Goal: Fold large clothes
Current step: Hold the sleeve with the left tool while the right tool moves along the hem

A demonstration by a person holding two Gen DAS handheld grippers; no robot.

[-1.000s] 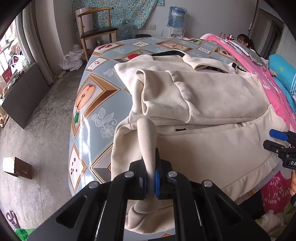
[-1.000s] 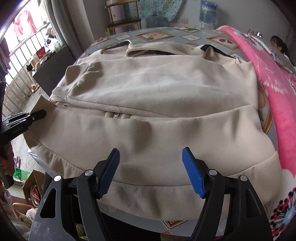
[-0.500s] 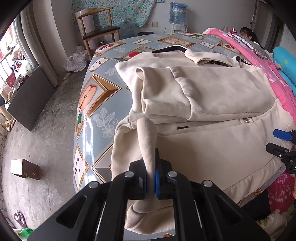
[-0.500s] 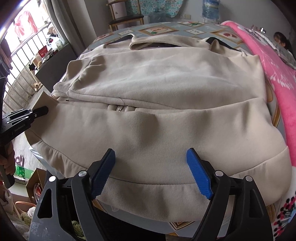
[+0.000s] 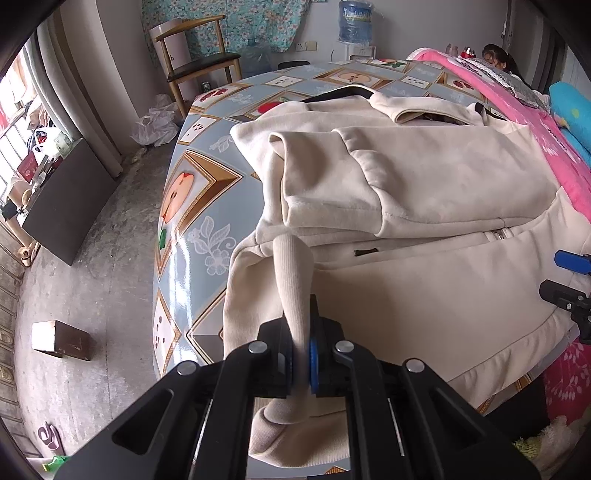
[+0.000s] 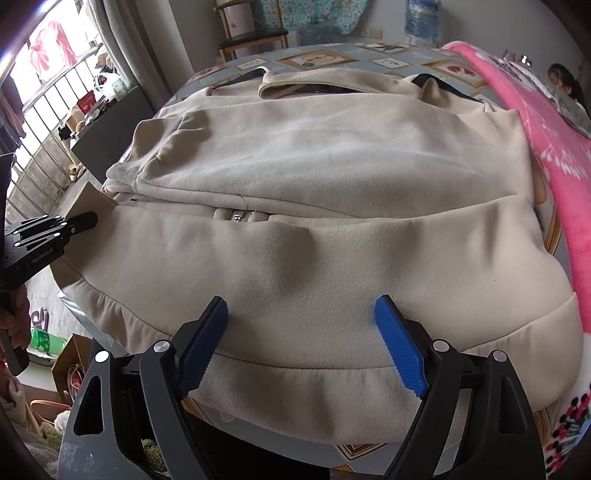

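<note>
1. A cream jacket (image 6: 314, 206) lies spread across the tabletop (image 5: 192, 206), its hem hanging over the near edge and a sleeve folded across the chest.
2. The left gripper (image 5: 301, 354) is clamped on the ribbed cuff (image 5: 293, 280) of the jacket's other sleeve, which rises from the side of the jacket into the closed jaws.
3. The right gripper (image 6: 301, 343) hovers over the jacket's hem with its blue pads (image 6: 400, 350) spread wide and nothing pinched between them; its jaws have just been opening.
4. In the right wrist view, the left gripper (image 6: 88, 219) shows at the left edge, and small white lettering on its black body is too fine to read for certain.
5. The tabletop cover is light blue with framed fruit pictures; no words on it can be read.
6. A pink blanket (image 6: 554, 147) lies along the right side of the jacket.
7. A wooden chair (image 5: 199, 62) and a blue water bottle (image 5: 354, 20) stand by the far wall; the bottle's label is unreadable.
8. A person (image 5: 496, 59) sits at the far right.
</note>
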